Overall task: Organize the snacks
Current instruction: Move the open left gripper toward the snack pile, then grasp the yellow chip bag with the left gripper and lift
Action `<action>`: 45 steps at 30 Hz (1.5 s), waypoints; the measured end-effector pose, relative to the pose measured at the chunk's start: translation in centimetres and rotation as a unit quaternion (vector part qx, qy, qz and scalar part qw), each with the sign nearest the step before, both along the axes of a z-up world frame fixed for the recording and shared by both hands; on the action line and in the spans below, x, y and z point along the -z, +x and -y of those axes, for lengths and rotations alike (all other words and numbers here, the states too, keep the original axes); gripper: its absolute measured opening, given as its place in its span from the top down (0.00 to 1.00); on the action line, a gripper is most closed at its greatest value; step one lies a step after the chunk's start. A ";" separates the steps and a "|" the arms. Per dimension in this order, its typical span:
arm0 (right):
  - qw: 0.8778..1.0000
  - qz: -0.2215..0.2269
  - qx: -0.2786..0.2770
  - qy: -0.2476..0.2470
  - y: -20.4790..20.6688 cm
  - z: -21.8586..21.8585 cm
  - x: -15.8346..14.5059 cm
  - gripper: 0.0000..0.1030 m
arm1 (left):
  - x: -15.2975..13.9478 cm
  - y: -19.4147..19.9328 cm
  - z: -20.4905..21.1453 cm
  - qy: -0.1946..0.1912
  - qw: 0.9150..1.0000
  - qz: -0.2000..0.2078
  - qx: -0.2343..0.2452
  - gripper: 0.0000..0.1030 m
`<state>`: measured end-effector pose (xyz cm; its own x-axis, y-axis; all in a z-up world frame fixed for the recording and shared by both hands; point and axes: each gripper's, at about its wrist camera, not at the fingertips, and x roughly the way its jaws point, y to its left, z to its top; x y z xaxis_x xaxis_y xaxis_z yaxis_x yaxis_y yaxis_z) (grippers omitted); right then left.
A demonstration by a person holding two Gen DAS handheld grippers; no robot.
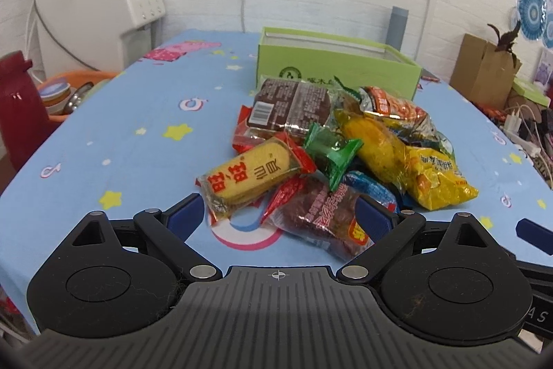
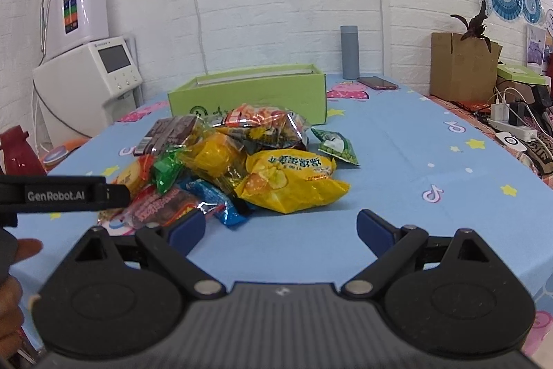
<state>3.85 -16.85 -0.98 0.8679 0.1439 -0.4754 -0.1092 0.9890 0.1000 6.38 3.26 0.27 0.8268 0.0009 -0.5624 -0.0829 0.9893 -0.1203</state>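
Snack pile (image 1: 342,154) sits mid-table on the blue star-print tablecloth (image 1: 114,140), just in front of the open green box (image 1: 338,68), which looks empty from here and is the likely destination. Left gripper (image 1: 278,217): jaws spread wide, nothing clamped; the dark red packet (image 1: 321,217) and the yellow biscuit pack (image 1: 249,175) lie at the near edge of the pile, between and just beyond the fingertips, no contact visible. Right gripper (image 2: 281,227): jaws likewise wide apart, only bare cloth between them; the yellow chip bag (image 2: 290,182) is nearest, ahead and slightly left. Handling judgement: all items are light film-wrapped packets, glossy and probably slippery, crinkling under pressure. Chip bag is air-puffed with fragile contents, so take it by the crimped end seam rather than squeezing the belly. Biscuit pack is stiffer, a pinch across its short width should hold, gently, since biscuits crack. Small green candy packet (image 1: 331,151) rests on top of others and may slide off when neighbours are lifted.
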 end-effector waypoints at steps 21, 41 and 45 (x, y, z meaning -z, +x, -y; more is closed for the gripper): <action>0.997 -0.022 -0.076 0.006 5.3 -2.7 -0.7 0.09 | -0.7 6.6 -1.4 0.007 1.000 -0.019 0.001 0.13; 0.996 -0.077 -0.051 -0.008 14.2 2.4 2.0 0.09 | -0.1 12.7 6.3 0.044 0.996 -0.034 0.071 0.16; 0.994 -0.094 -0.048 0.021 14.5 4.5 2.5 0.09 | 1.3 13.4 6.8 0.071 0.994 -0.039 0.076 0.13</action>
<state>18.39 -21.34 -3.50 0.7457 0.2450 -0.6197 -0.1785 0.9694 0.1685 19.82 -3.49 -1.07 0.7776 -0.0362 -0.6277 0.0649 0.9976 0.0229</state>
